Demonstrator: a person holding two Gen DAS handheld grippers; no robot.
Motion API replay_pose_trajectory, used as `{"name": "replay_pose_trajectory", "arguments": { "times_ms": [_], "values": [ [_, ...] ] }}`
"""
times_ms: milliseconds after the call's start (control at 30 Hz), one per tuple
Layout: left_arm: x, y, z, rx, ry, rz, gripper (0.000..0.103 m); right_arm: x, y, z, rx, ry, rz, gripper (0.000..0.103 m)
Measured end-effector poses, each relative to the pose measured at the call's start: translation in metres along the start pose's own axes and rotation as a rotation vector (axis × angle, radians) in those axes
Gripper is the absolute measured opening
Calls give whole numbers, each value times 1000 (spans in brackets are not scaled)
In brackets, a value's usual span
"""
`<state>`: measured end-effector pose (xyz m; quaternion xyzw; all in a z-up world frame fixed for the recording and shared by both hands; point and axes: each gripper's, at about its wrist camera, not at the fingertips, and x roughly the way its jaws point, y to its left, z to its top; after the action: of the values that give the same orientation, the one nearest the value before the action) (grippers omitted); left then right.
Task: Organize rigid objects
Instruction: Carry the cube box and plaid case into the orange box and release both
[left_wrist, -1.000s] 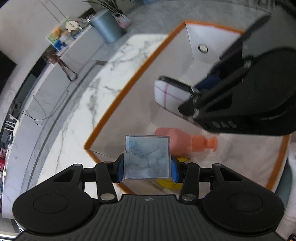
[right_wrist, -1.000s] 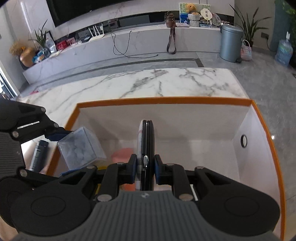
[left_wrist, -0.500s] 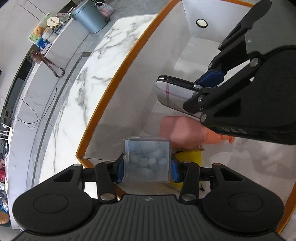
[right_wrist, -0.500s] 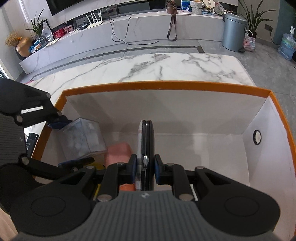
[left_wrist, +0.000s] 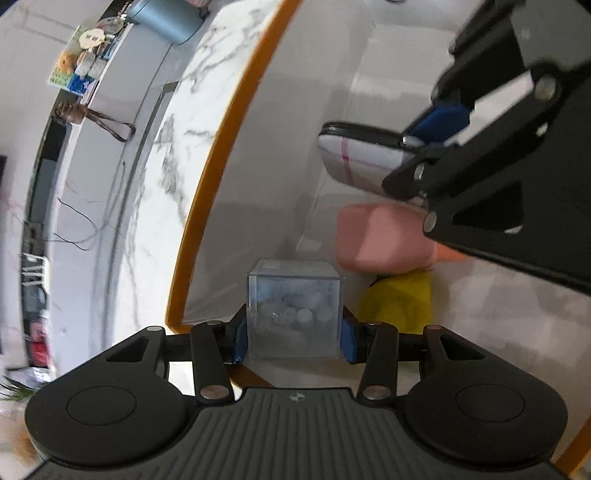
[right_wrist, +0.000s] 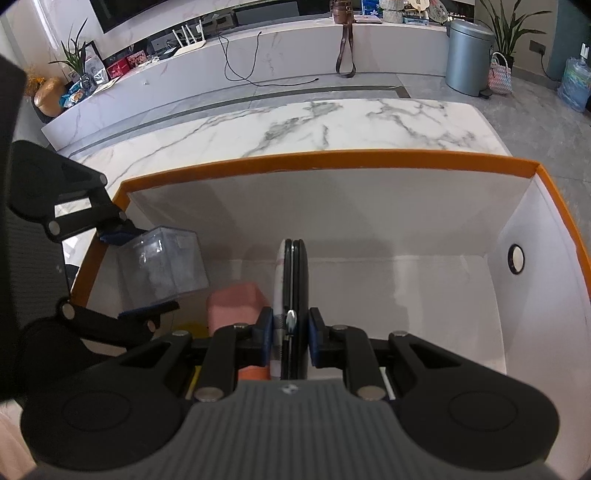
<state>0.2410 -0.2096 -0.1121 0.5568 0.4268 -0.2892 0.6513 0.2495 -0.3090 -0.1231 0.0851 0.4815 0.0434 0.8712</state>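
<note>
Clear cube (left_wrist: 293, 309) between left tongs (left_wrist: 293, 338) (clamped), over box (left_wrist: 207, 192)

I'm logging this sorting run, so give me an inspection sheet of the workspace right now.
Surface: white marble table carrying an orange-rimmed white box.
Job's things: clear plastic cube of white pieces; flat black-edged white case; pink bottle and yellow object lying in the box.
Clutter: nothing seen.
Grippers: left tool shut on the cube, right tool shut on the case, both over the box.
Cables: black cable on the far ledge.
Surroundings: grey bin, plants.
</note>
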Motion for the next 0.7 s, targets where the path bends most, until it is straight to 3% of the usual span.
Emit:
{"name": "replay_pose_trajectory", "arguments": {
  "times_ms": [367,700],
  "values": [
    [10,4,-2,-28,-32,-29,53,2,-5,0,27,7,25,18],
    [0,4,-10,-62,-91,-44,63,5,-5,1,53,37,47,18]
  ]
}}
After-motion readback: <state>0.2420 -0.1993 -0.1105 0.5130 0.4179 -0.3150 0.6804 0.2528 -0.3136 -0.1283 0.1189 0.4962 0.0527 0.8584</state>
